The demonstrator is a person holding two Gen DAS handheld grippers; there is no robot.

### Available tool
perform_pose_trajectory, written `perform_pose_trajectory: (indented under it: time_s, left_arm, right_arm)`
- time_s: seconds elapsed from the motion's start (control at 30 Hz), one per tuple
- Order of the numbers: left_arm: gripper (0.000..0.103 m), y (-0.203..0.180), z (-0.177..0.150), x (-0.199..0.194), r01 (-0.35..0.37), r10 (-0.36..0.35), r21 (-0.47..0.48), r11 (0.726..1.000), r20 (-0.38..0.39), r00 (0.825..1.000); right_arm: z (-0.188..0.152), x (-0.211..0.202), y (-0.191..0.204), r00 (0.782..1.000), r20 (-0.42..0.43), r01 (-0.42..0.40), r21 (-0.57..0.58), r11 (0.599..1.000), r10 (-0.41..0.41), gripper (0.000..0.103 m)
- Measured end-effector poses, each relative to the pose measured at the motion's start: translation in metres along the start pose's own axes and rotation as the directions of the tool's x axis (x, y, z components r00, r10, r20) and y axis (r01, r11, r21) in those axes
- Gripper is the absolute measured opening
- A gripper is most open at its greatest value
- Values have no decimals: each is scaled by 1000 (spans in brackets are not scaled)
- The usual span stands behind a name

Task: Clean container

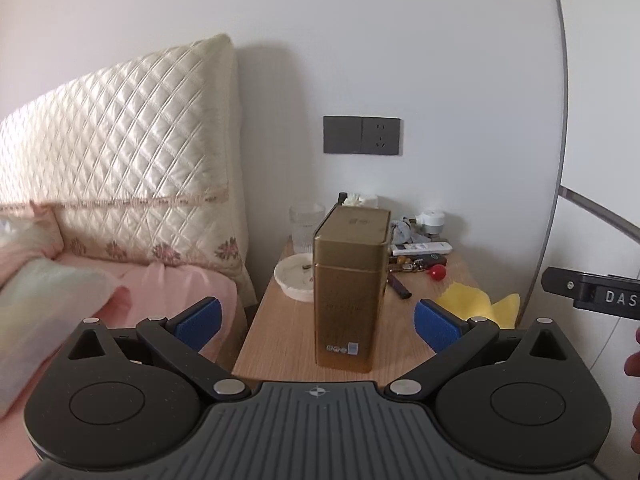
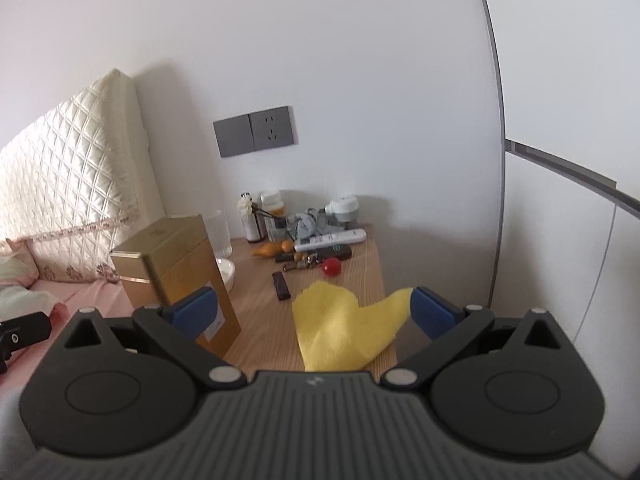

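Observation:
A tall gold tin container (image 1: pixel 347 288) with its lid on stands upright near the front of the wooden bedside table (image 1: pixel 280 336). My left gripper (image 1: pixel 318 326) is open, its blue pads on either side of the tin and short of it. The tin shows at the left in the right wrist view (image 2: pixel 176 272). A yellow cloth (image 2: pixel 344 328) lies crumpled on the table's front right; it also shows in the left wrist view (image 1: pixel 476 302). My right gripper (image 2: pixel 314 314) is open and empty, just before and above the cloth.
A white dish (image 1: pixel 294 276), a ribbed glass (image 1: pixel 306 226), a remote control (image 2: pixel 330 239), a red ball (image 2: pixel 332 266), a dark lighter (image 2: pixel 281 286), small bottles (image 2: pixel 262 216) and a white plug device (image 2: pixel 342 207) crowd the back. The bed (image 1: pixel 160 292) with its quilted headboard is left. A wall socket (image 1: pixel 362 135) is above.

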State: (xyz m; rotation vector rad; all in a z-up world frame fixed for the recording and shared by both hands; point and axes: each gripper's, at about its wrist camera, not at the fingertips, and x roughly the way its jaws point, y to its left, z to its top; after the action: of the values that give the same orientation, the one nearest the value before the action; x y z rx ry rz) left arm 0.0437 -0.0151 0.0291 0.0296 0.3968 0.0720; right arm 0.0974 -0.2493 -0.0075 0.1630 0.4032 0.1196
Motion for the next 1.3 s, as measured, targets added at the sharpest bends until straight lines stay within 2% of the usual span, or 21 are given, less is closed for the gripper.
perform_pose_trajectory:
  time_s: [0.33, 0.53, 0.9, 1.3]
  left_arm:
    - [103, -14, -3, -3, -29, 30, 31, 999, -37, 999]
    - [103, -11, -5, -21, -43, 45, 56, 998, -41, 998]
    - [103, -6, -1, -56, -39, 39, 45, 998, 0, 999]
    - [103, -39, 11, -86, 5, -11, 87, 996, 62, 998]
  right_arm:
    - [-2, 14, -1, 999, -15, -38, -9, 999, 38, 103]
    - [-5, 13, 1, 999, -7, -39, 14, 999, 39, 103]
    - [4, -7, 4, 997, 51, -51, 18, 999, 50, 103]
    - [15, -24, -14, 993, 107, -55, 50, 997, 49, 103]
